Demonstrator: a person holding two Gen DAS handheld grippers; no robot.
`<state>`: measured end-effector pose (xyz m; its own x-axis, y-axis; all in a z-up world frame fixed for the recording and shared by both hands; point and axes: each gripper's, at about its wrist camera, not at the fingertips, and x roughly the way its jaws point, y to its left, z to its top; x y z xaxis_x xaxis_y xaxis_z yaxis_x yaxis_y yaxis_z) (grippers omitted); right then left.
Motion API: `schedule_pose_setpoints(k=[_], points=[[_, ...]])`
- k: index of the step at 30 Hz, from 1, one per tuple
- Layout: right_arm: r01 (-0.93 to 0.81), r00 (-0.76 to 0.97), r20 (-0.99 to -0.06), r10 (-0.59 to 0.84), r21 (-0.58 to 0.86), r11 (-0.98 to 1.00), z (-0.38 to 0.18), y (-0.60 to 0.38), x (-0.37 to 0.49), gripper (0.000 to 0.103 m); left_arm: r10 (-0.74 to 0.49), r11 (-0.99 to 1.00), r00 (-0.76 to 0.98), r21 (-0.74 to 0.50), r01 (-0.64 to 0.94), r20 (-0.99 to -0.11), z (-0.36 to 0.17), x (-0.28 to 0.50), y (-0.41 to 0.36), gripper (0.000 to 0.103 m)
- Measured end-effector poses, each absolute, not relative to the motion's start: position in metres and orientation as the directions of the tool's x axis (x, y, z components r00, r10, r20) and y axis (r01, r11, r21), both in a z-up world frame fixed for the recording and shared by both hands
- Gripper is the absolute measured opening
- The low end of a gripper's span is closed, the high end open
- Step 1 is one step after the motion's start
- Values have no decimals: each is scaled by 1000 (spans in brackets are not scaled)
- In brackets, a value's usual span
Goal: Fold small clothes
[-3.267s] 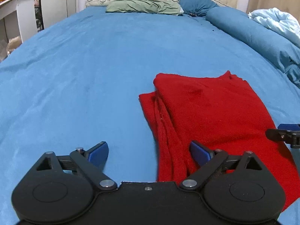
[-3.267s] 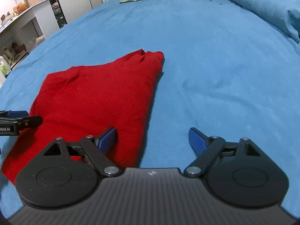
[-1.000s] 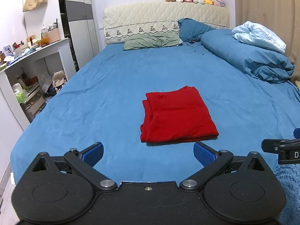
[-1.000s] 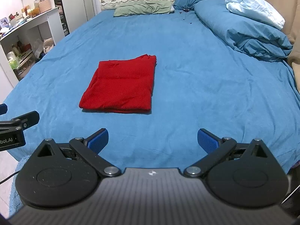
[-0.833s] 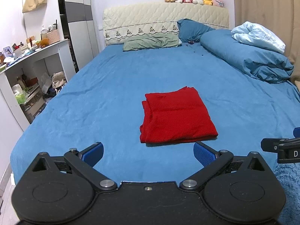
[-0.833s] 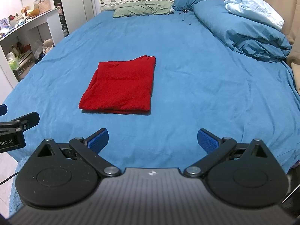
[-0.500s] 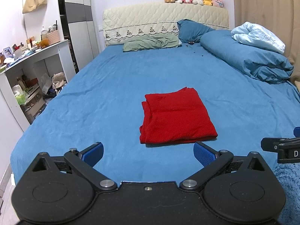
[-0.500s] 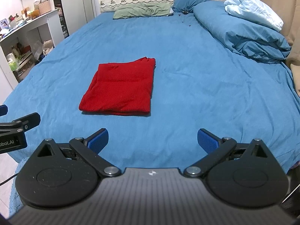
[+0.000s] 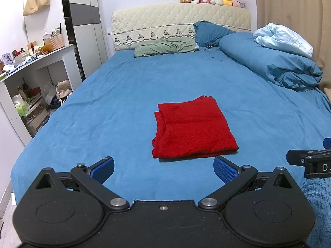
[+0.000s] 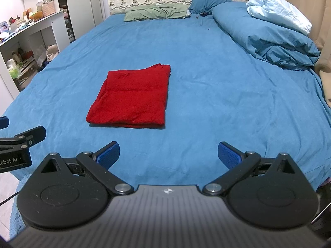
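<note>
Folded red garment [image 9: 193, 129] lying flat mid-bed, both claws released and held back off the near edge.

Spread wide across both views, blue bed [image 9: 124, 95], with rolled blue duvet [image 9: 269, 66] along the far right, green pillow [image 9: 165, 48] at the headboard, white shelf unit [image 9: 37, 78] off the left side. Resting near the middle, slightly toward the near edge: the red garment, a tidy rectangle, layered edges showing along its left side. Looks soft, light and limp, likely knit or terry; prone to sagging and unfolding if lifted by one corner. Best pinched through all layers at two corners of one edge. Left claw [image 9: 163, 168] spread apart, empty, well short of the cloth; right claw [image 10: 168, 155] likewise gaping, gripping nothing. Folding appears essentially complete.
</note>
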<state>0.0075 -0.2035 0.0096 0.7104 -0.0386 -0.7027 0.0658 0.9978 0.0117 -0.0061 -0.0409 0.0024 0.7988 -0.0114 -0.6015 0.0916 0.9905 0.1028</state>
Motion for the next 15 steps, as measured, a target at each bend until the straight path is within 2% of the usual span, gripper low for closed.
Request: schedule_pose_setpoints(k=[15], points=[[68, 713, -700, -42, 10, 998, 11, -205, 8, 103, -10, 991, 795, 98, 88, -606, 3, -6, -43, 103]])
